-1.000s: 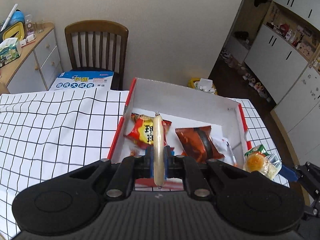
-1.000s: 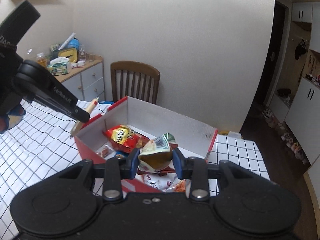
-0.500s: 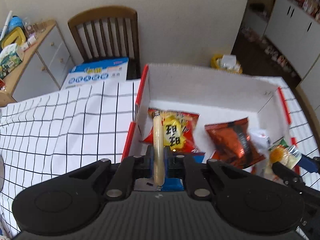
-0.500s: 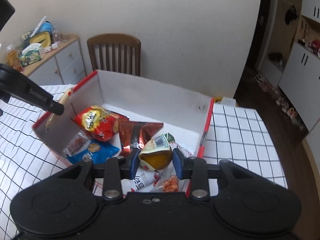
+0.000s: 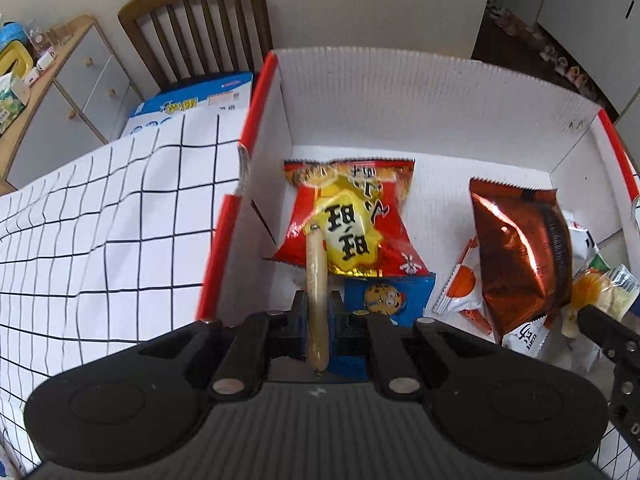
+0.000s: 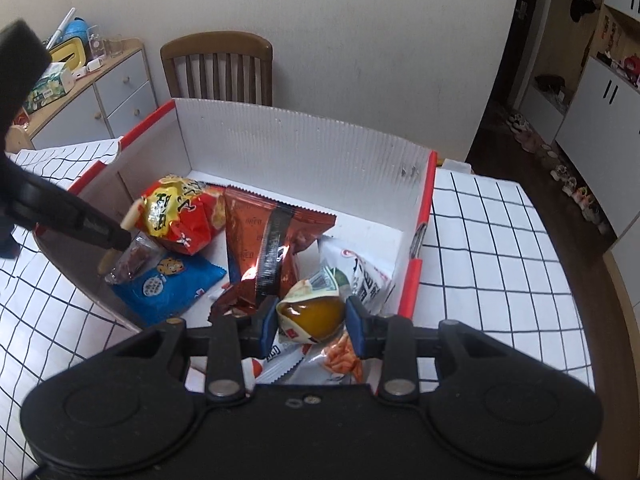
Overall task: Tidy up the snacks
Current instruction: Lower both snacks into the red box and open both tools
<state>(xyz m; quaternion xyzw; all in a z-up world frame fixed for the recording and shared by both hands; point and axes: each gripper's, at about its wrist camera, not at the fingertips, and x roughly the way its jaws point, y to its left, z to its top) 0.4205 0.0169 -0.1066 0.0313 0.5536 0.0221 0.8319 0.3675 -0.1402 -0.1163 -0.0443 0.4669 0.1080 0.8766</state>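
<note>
**Two snacks hanging over the corrugated box**

The left gripper (image 5: 318, 312) is clamping a thin, smooth tan sausage stick (image 5: 316, 276) near the left wall of the white corrugated cardboard box (image 6: 304, 148) with red rims. The right gripper (image 6: 312, 316) is squeezing a crinkly clear-wrapped yellow pastry (image 6: 314, 310) at the box's near right corner. Glossy foil packets are lying inside. The box is sitting on a black-gridded white tablecloth (image 6: 492, 248), with a slatted wooden chair (image 6: 218, 68) standing behind.

A home dining room: a table (image 6: 500, 240) under a white grid-patterned cloth, a wooden chair (image 6: 218, 68) behind it at the wall, a drawer sideboard (image 6: 116, 88) left of the chair, white cupboards (image 6: 596, 100) and shoes (image 6: 568, 176) to its right.
</note>
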